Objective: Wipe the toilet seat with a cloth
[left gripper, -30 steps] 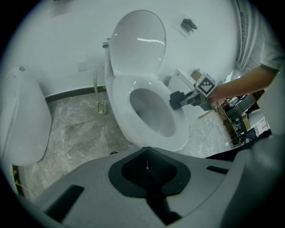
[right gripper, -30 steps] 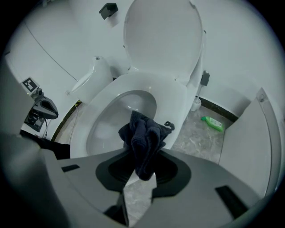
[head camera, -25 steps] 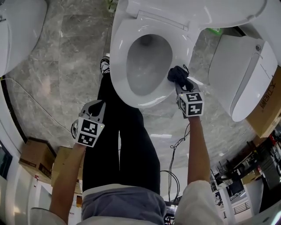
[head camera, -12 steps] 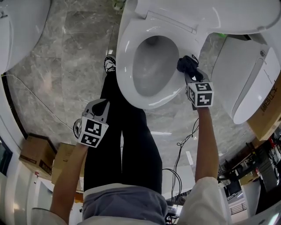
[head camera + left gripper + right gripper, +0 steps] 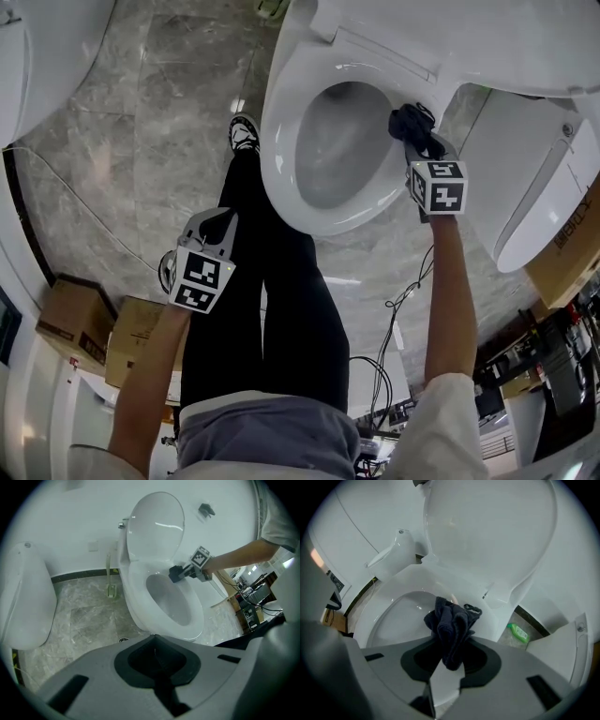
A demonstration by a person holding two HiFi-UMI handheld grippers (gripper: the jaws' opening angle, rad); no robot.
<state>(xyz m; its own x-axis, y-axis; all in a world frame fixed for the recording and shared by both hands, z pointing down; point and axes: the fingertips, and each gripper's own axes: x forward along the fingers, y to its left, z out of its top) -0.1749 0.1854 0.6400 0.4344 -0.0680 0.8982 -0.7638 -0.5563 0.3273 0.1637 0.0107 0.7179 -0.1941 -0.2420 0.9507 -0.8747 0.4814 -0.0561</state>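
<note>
The wiping step is under way. The right hand-held gripper (image 5: 418,142) is clenched on a dark cloth (image 5: 409,120), which bunches out beyond its jaws. In the head view the cloth is pressed on the toilet seat (image 5: 281,127) at about 2 o'clock on the ring, close to the hinge of the raised lid (image 5: 157,524). In the right gripper view, the cloth (image 5: 451,623) sits on the inner edge of the ring, and one fold seems to hang over the bowl opening.

The left hand-held gripper (image 5: 153,641) has its jaws closed together with nothing between them. It is held off at about 8 o'clock from the bowl, above the person's leg, and takes no part in the wipe.

Much of the ring probably remains to be covered, from 12 o'clock round the far side to 6. The next move likely calls for sliding the cloth along the ring past the hinge at 12 o'clock while pressing flat and evenly. The loose fold should be kept from dipping into the bowl.

A green bottle (image 5: 518,632) lies on the floor at 4 o'clock from the cloth, clear of the path.
</note>
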